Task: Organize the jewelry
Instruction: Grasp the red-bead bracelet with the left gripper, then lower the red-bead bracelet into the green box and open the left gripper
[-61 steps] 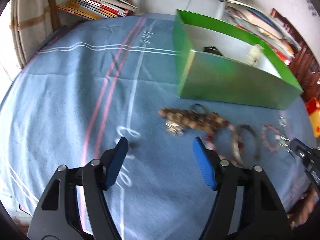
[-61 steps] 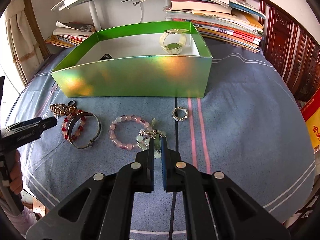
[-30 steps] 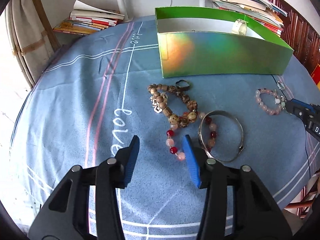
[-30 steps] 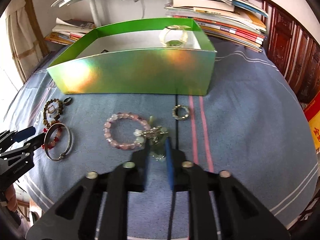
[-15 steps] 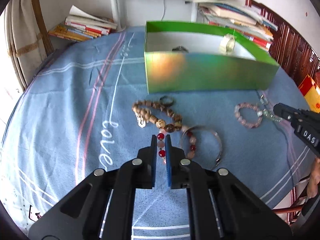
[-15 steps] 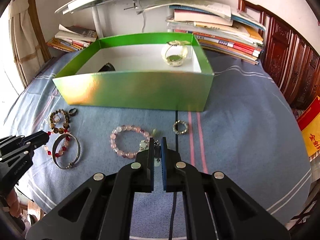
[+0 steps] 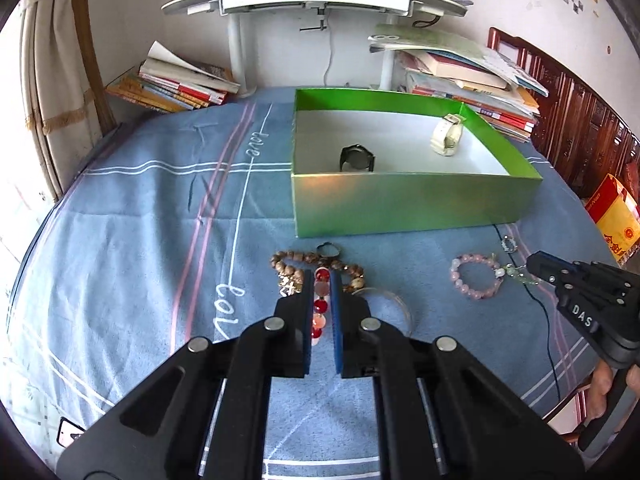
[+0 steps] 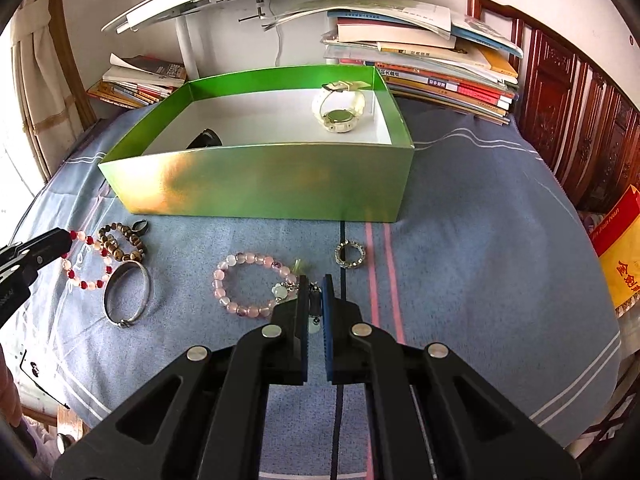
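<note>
My left gripper (image 7: 321, 280) is shut on the red and pink bead bracelet (image 7: 319, 307), which also shows in the right wrist view (image 8: 86, 270). My right gripper (image 8: 316, 286) is shut on the green charm pendant (image 8: 314, 304) next to the pink bead bracelet (image 8: 246, 284). The green box (image 8: 260, 188) stands behind, holding a white watch (image 8: 340, 110) and a black watch (image 7: 356, 159). A brown bead bracelet (image 8: 120, 240), a silver bangle (image 8: 128, 298), a dark ring (image 8: 140, 226) and a sparkly ring (image 8: 350, 255) lie on the blue cloth.
Book stacks (image 8: 424, 64) lie behind the box at right and at back left (image 7: 176, 88). A white desk stand (image 7: 316, 0) rises behind. A red and yellow package (image 8: 620, 264) sits at the right edge. Dark wooden furniture (image 8: 568, 120) stands at right.
My left gripper closed on the red and pink bracelet and lifted its end. My right gripper reopened briefly, then closed on the green charm pendant. Both views rose slightly.
</note>
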{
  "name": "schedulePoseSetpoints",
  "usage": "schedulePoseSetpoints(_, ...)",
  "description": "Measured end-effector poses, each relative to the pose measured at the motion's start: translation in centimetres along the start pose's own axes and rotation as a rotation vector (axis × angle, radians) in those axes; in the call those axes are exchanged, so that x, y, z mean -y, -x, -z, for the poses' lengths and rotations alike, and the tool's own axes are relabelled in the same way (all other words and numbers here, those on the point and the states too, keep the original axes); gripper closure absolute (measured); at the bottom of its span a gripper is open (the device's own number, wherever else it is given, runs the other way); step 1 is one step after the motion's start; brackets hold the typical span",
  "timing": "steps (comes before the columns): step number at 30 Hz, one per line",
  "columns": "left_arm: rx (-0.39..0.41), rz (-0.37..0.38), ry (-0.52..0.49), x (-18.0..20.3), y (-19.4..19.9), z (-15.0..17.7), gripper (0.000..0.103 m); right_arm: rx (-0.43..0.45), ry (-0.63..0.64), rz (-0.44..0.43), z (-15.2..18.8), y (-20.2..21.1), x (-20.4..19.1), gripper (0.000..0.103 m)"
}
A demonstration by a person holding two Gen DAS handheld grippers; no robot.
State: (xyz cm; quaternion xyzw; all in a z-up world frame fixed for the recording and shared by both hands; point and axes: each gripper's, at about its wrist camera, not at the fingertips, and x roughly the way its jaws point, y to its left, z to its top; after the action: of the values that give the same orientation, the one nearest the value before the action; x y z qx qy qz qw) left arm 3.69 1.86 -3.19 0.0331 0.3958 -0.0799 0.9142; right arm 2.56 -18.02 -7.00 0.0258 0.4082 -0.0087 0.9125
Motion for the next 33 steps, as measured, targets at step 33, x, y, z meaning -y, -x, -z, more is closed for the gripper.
schedulePoseSetpoints(33, -0.007, 0.028, 0.084, -3.2, 1.3, -1.7, 0.095, 0.11, -0.031, -0.018, -1.8, 3.8, 1.1, 0.097)
